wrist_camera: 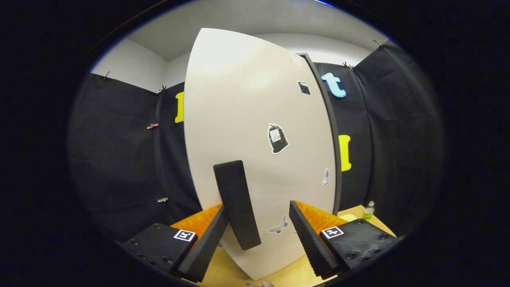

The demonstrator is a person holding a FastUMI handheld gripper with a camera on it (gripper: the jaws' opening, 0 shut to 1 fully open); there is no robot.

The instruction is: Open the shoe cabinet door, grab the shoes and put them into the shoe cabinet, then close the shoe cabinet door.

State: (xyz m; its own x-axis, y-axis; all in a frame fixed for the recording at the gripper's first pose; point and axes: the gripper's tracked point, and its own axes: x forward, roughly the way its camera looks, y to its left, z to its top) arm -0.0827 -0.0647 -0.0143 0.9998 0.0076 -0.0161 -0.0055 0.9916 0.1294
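Note:
The white shoe cabinet door (247,111) stands right in front of me, upright, with several stickers on it. Its black bar handle (236,203) is fixed to the lower part of the door. My gripper (258,211) is open, and the handle sits between the fingers, close against the left one, with a wide gap to the right one. Neither finger presses on it from both sides. A dark strip (331,139) runs down the door's right edge; I cannot tell if the door is ajar.
The cabinet stands on a wooden tabletop (287,275). A small green bottle (368,211) and a pale yellow-green object (349,217) sit on the table to the right, beyond the right finger. Black cloth walls close in both sides.

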